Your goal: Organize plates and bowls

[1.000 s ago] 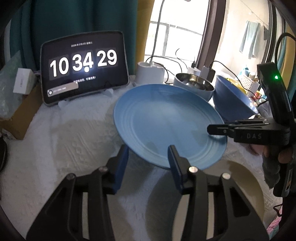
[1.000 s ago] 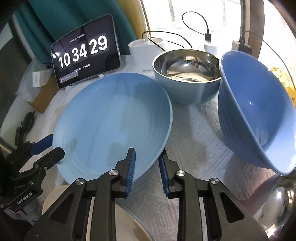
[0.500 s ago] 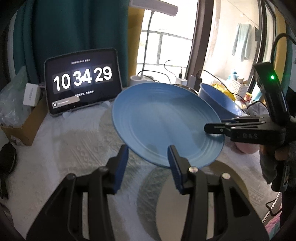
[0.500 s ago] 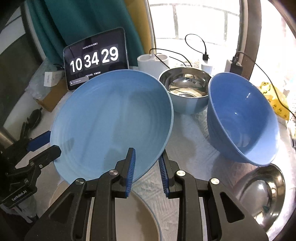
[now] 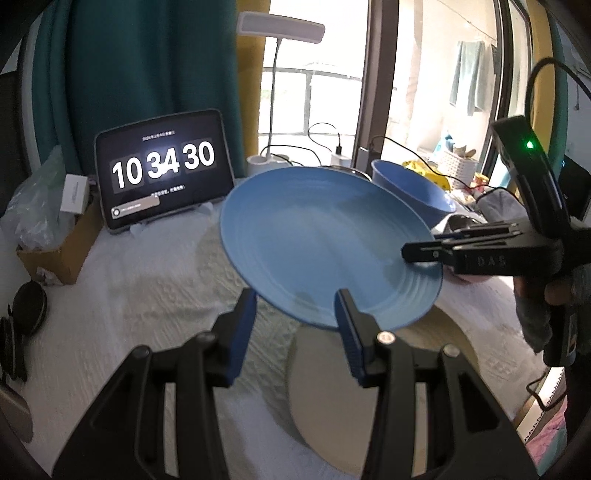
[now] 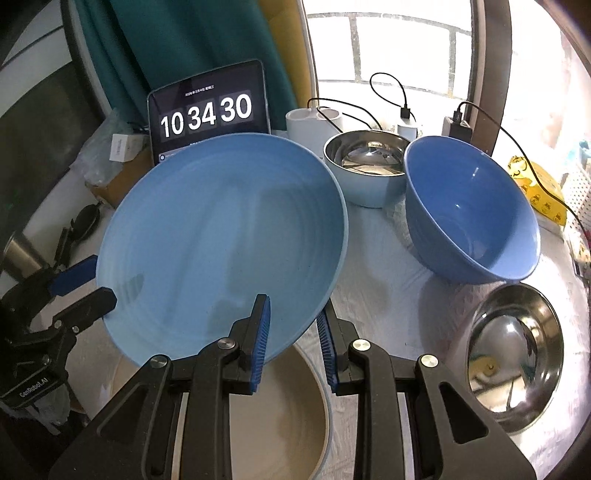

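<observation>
A large light-blue plate [image 5: 321, 240] [image 6: 221, 229] hangs tilted above the white cloth, carried from two sides. My left gripper [image 5: 295, 302] is shut on its near rim, one finger under the plate and one over it; in the right wrist view it shows at the plate's left edge [image 6: 88, 288]. My right gripper [image 6: 293, 314] is shut on the opposite rim, one blue pad on top and one below; it shows from the side in the left wrist view [image 5: 424, 251]. A beige plate [image 6: 258, 406] [image 5: 369, 387] lies on the cloth right under the lifted plate.
A deep blue bowl [image 6: 469, 210] leans beside a steel bowl [image 6: 365, 162]; a shallow steel dish [image 6: 517, 350] lies at the right. A tablet clock [image 5: 162, 170], white holder [image 6: 306, 122], lamp [image 5: 280, 26], cables and a cardboard box [image 5: 62, 251] line the back and left.
Both grippers have risen together with the blue plate held between them. The table, bowls and tablet have sunk lower and farther in both views, and more of the beige plate shows.
</observation>
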`<state>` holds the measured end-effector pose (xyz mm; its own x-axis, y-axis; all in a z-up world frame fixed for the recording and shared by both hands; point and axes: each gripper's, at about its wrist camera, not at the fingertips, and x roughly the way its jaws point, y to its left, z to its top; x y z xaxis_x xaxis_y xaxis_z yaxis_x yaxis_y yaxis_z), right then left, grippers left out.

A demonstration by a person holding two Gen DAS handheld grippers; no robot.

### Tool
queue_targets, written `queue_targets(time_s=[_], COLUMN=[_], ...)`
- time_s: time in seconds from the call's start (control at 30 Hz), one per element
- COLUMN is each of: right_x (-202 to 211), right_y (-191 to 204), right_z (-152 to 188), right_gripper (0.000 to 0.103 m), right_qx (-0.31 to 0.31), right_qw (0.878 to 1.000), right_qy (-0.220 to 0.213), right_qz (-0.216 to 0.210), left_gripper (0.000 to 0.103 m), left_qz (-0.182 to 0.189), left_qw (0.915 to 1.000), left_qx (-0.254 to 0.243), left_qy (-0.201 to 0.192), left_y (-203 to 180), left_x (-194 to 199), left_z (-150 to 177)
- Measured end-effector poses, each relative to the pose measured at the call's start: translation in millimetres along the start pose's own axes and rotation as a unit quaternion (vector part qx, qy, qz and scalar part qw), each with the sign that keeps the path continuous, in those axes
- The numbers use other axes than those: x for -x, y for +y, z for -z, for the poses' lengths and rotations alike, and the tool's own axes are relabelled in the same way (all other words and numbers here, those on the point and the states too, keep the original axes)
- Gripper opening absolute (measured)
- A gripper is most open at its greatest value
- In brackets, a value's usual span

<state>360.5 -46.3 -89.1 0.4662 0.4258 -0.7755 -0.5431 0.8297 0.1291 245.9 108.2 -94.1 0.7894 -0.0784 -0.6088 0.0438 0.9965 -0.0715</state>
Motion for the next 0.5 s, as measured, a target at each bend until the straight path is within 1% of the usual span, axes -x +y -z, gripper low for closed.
queue_targets(time_s=[0.33,0.5], right_x=[9,13], right_y=[5,7], right_z=[24,36], right_gripper=[0.028,0.028], right_qx=[-0.009,-0.014], right_qw=[1.000,1.000], right_qy=[0.003,0.008], right_qz=[-0.007,-0.011], left_gripper=[0.045,0.045], left_qz=[0.006,0.006], left_qw=[1.0000,1.0000], left_qx=[0.002,-0.006], left_qy=[0.000,-0.002], left_y=[-10,-16], left_x=[18,28], left_z=[18,27])
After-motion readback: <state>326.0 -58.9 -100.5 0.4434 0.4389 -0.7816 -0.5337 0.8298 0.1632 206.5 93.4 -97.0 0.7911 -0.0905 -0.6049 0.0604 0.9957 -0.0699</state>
